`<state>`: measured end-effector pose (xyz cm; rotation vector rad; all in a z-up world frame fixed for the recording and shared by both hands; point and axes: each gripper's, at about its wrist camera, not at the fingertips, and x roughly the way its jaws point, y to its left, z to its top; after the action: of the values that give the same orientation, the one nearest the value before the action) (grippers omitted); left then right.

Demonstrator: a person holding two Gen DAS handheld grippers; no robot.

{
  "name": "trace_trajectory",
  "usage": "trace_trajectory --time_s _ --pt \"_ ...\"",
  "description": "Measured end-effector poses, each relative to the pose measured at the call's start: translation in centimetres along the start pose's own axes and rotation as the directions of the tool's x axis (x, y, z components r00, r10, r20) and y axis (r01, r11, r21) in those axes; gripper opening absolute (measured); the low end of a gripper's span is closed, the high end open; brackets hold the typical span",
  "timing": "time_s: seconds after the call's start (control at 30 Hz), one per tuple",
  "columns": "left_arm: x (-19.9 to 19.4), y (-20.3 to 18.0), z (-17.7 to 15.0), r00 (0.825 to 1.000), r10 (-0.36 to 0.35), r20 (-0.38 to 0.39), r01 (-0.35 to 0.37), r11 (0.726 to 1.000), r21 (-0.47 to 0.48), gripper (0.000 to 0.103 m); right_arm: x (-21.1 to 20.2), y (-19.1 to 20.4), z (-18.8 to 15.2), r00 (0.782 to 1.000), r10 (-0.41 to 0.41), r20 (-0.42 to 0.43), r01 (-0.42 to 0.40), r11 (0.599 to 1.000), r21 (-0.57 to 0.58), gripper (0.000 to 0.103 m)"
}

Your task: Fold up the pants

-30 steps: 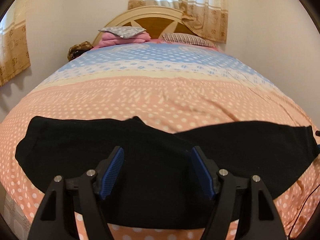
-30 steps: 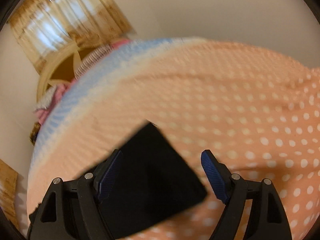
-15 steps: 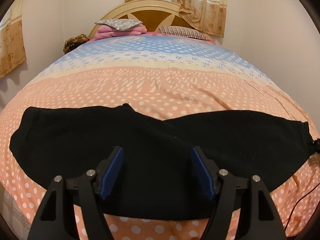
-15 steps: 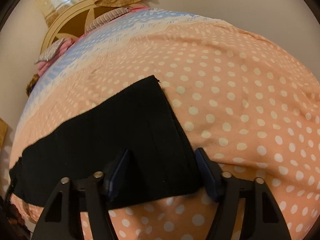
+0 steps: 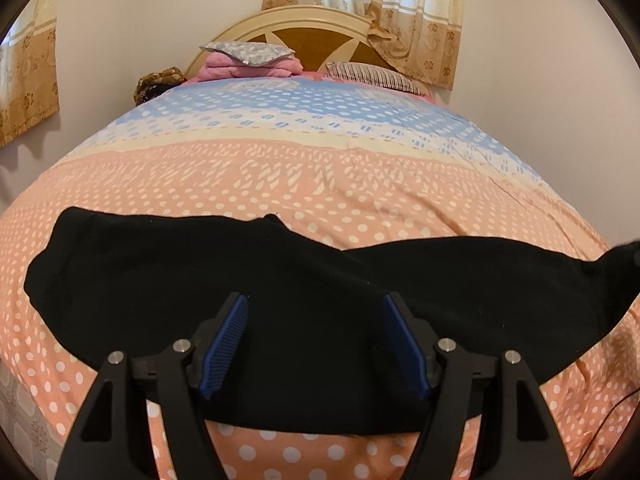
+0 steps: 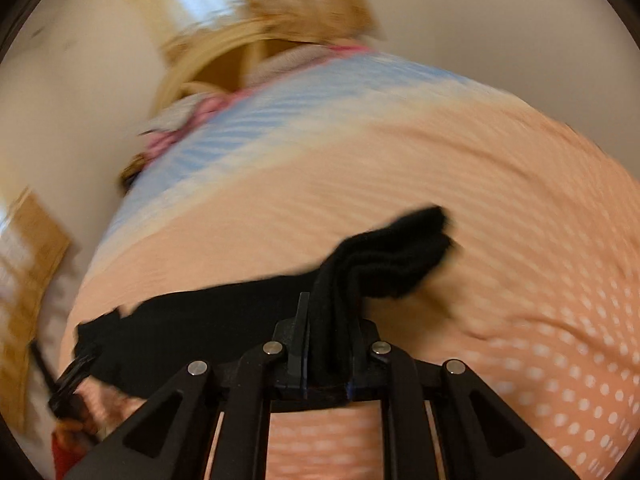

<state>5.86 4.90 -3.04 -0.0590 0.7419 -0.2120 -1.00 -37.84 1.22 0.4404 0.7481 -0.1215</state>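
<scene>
Black pants [image 5: 280, 280] lie spread sideways across the near part of the bed's pink dotted cover [image 5: 320, 184]. My left gripper [image 5: 315, 299] hovers open over their middle; its blue pads [image 5: 224, 344] touch no cloth. In the blurred right wrist view, my right gripper [image 6: 330, 314] is closing, and its jaws pinch a bunched end of one pants leg [image 6: 392, 256]. That end sticks up past the fingertips, off the cover. The rest of the pants [image 6: 200, 332] trails left on the bed. In the left wrist view this raised end [image 5: 624, 256] shows at the right edge.
Pink folded bedding with a grey pillow [image 5: 250, 54] and a striped pillow [image 5: 372, 76] lie by the wooden headboard [image 5: 316, 32]. Curtains [image 5: 380, 4] hang behind. A thin dark cord [image 5: 616, 404] runs over the bed's near right corner. Walls flank both sides.
My right gripper went from open around the leg end to shut on it and lifted the bunched cloth. The left gripper stayed open in place.
</scene>
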Motion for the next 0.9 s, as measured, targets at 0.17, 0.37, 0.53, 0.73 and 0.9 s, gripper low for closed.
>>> trace_trajectory --time_s 0.17,0.37,0.53,0.73,0.9 --pt "0.1 0.5 -0.1 1.000 -0.006 -0.005 0.006 1.000 -0.009 0.073 0.9 10.7 0.3 0.987 0.153 -0.054 -0.161 0.965 -0.209 0.013" --pt "-0.1 1.7 -0.1 1.000 -0.006 -0.004 0.006 1.000 -0.024 0.073 8.4 20.4 -4.1 0.941 0.241 -0.236 -0.311 0.893 -0.327 0.013" --pt "0.2 2.7 -0.1 1.000 0.006 -0.008 -0.006 0.999 -0.037 0.073 13.4 24.5 -8.2 0.945 0.177 -0.274 -0.289 0.844 -0.453 0.017" --pt "1.3 3.1 -0.5 0.999 -0.003 -0.036 0.001 0.999 -0.050 0.073 14.4 23.9 -10.6 0.908 0.287 -0.305 -0.394 0.830 -0.394 0.059" --pt "1.5 2.7 -0.8 0.999 -0.005 -0.039 0.004 1.000 -0.017 0.073 11.4 22.0 -10.2 0.809 0.518 -0.277 -0.582 0.771 -0.259 0.060"
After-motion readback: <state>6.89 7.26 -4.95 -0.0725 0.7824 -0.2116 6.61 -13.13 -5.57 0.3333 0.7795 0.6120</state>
